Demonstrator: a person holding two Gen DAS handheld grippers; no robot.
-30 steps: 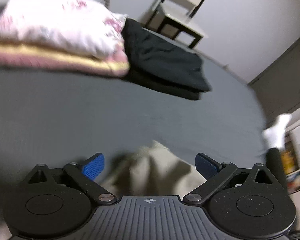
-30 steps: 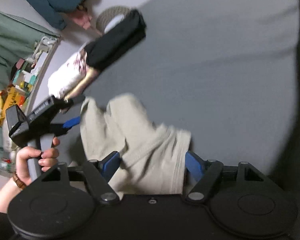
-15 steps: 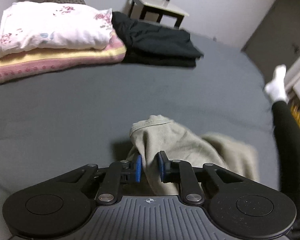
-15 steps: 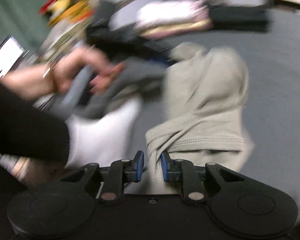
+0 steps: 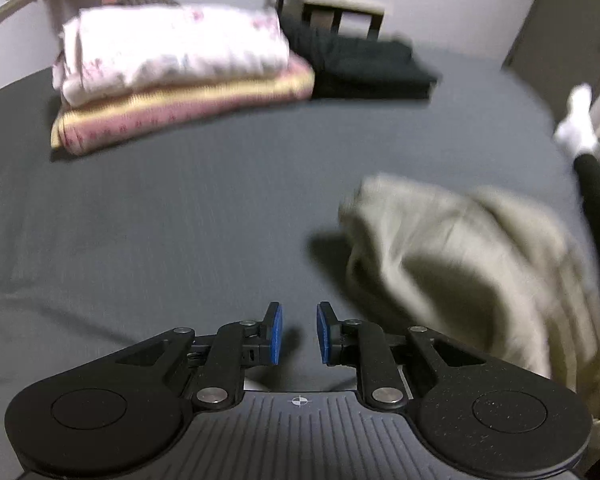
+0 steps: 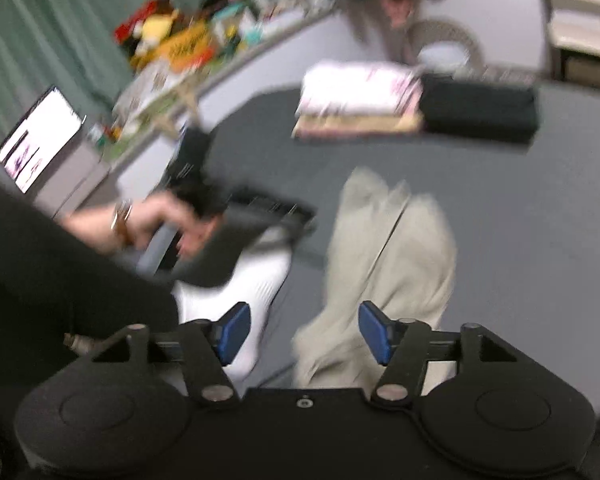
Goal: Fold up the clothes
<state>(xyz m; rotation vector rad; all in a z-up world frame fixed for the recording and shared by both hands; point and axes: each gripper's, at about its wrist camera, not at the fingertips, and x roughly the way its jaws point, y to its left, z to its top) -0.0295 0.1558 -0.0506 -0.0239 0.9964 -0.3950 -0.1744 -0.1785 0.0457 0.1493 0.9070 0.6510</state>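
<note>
My left tool (image 5: 299, 334) was slightly parted, my right tool (image 6: 305, 333) spread, both empty. The beige garment (image 5: 460, 264) lay crumpled on the grey bed (image 5: 180, 220), folded stacks (image 5: 180, 76) at eleven o'clock.

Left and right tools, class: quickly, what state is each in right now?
Left tool: slightly open, holding nothing; the beige garment lies off to its right.
Right tool: wide open, holding nothing, over the garment.

A grey bed (image 5: 180, 208) carries a crumpled beige garment (image 5: 460, 264); beyond the garment lie a folded pink-and-white stack (image 5: 180, 76) and, touching the stack's side, folded black clothes (image 5: 372, 68).
</note>
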